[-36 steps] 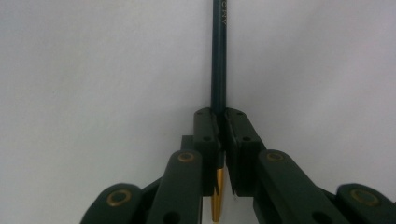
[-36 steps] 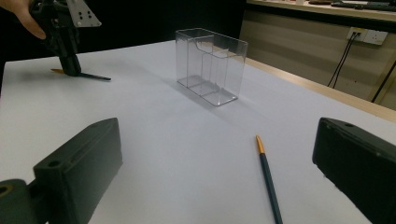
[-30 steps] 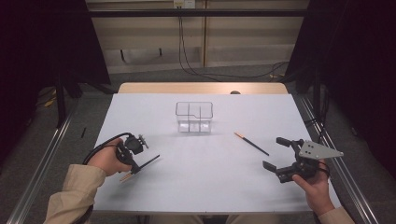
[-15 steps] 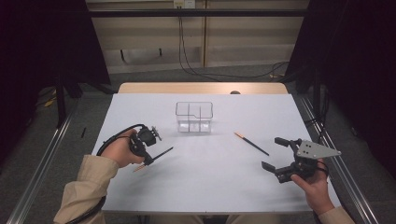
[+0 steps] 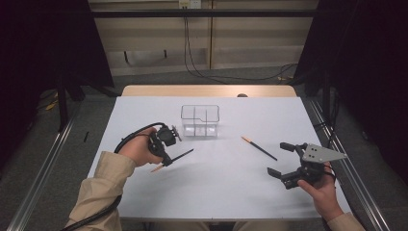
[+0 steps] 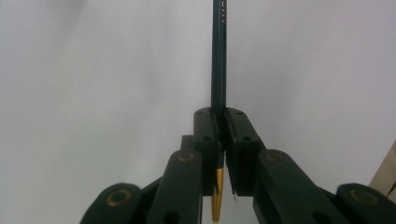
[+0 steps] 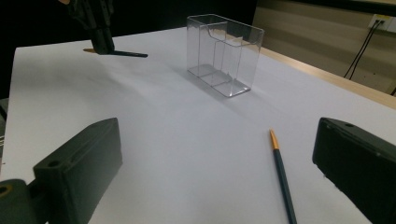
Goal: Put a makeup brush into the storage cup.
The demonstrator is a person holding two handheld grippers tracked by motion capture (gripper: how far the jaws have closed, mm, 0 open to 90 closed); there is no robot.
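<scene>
One pencil (image 5: 173,160) is clamped crosswise in the closed left hand-held gripper (image 5: 167,162), its long axis level above the tabletop (image 5: 226,187), with the clear box (image 5: 199,121) just beyond it.

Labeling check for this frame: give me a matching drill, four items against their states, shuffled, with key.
Items:
1. left gripper
2. right gripper
3. pencil on the table
4. clear holder

States:
A. empty, standing upright mid-table
B. jaws wide apart, nothing between them
C. lying loose on the white surface
D. clamped on a dark pencil

Pairs: 1-D, 2-B, 3-C, 4-A
</scene>
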